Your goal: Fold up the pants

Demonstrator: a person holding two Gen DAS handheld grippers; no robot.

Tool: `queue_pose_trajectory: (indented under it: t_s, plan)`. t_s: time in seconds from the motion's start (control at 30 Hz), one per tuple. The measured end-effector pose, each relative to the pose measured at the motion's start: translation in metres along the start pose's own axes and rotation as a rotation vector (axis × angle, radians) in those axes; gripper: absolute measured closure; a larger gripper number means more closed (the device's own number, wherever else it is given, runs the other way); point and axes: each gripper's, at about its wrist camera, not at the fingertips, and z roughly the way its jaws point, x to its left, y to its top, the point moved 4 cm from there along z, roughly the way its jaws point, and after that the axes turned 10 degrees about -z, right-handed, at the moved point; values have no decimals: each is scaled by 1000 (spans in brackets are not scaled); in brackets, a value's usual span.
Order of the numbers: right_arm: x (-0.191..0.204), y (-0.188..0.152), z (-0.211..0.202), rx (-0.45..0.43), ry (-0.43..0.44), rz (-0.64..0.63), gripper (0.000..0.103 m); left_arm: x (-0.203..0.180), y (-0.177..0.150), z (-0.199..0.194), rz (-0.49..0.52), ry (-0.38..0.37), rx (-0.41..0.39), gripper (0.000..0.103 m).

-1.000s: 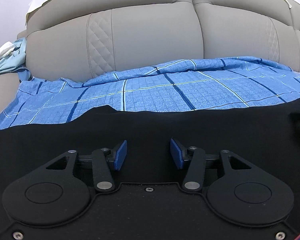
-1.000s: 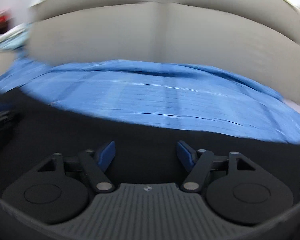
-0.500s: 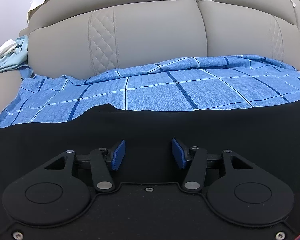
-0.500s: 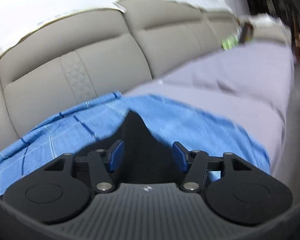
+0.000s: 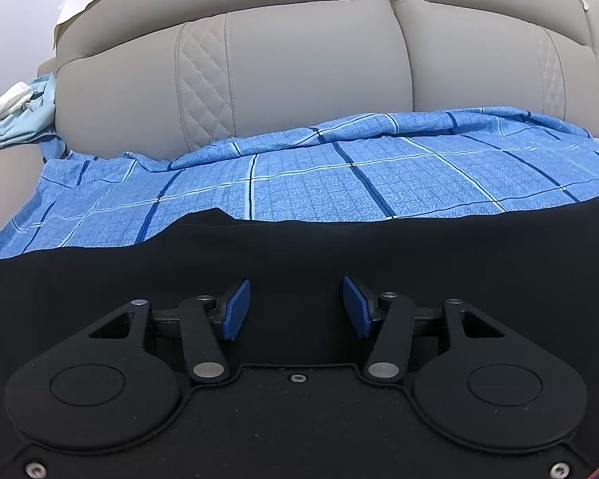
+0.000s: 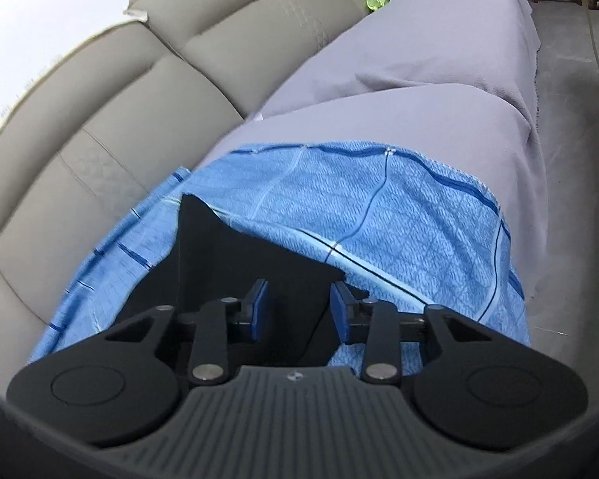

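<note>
Black pants [image 5: 299,255] lie spread across the lower frame on the blue checked sheet [image 5: 339,175] over the sofa [image 5: 299,72], no fold visible yet: left gripper [image 5: 295,307] jaws apart over the cloth, right gripper [image 6: 297,309] jaws just been closing around a raised pants end, pads not visibly pressing.

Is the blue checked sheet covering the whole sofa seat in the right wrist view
No. The blue checked sheet ends partway along the seat, and a plain grey cover carries on beyond it toward the far end.
</note>
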Motion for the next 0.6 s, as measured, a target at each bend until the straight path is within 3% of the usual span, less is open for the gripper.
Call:
queue_pose_trajectory:
  t_s: [0.1, 0.17, 0.23, 0.3, 0.37, 0.47, 0.57, 0.6]
  plan:
    - [6, 1, 5, -5, -29, -28, 45, -1, -1, 0, 6, 3, -4, 52]
    - [13, 4, 11, -8, -30, -61, 44, -1, -1, 0, 8, 6, -7, 52]
    - [19, 4, 20, 4, -47, -103, 63, -1, -1, 0, 6, 8, -7, 52]
    - [25, 2, 19, -5, -99, -143, 91, -1, 0, 0, -1, 8, -3, 52]
    - [24, -2, 12, -24, -115, -126, 93, 0, 0, 0, -4, 6, 0, 52]
    - [17, -5, 2, -53, -174, -101, 93, 0, 0, -1, 5, 5, -3, 52]
    - [11, -4, 3, -42, -178, -77, 88, 0, -1, -1, 9, 8, -5, 52]
    - [9, -4, 2, -45, -185, -68, 64, 0, -1, -1, 8, 8, -5, 52]
